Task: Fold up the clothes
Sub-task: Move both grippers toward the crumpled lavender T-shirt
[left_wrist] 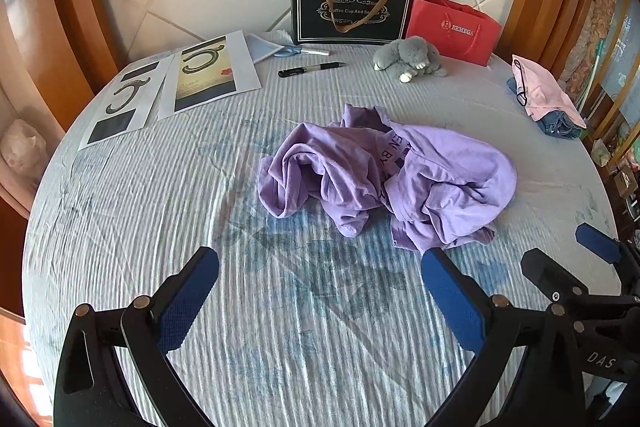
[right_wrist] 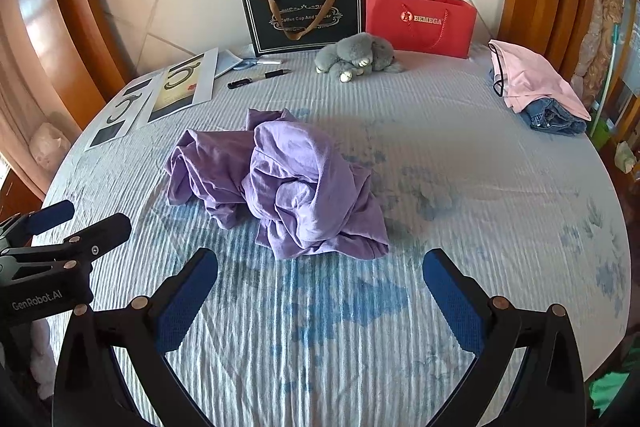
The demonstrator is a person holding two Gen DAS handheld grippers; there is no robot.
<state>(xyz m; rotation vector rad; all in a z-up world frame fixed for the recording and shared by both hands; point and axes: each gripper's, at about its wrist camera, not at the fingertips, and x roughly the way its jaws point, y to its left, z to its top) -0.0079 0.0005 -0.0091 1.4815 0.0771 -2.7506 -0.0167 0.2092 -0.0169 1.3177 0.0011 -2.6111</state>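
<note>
the bed (left_wrist: pixel 160 227) spreads under both grippers. ahead of the left gripper (left_wrist: pixel 320 291), slightly to its right, the purple shirt (left_wrist: pixel 384 175) lies crumpled, unfolded. far right, a pink garment (right_wrist: pixel 528 79) sits folded on jeans (seemingly done). right gripper (right_wrist: pixel 320 291) likewise gapes wide, empty. the shirt's print is mostly hidden.

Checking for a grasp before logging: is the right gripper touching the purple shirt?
Apart. The right wrist view shows bare bedsheet between the open right gripper and the purple shirt.
</note>
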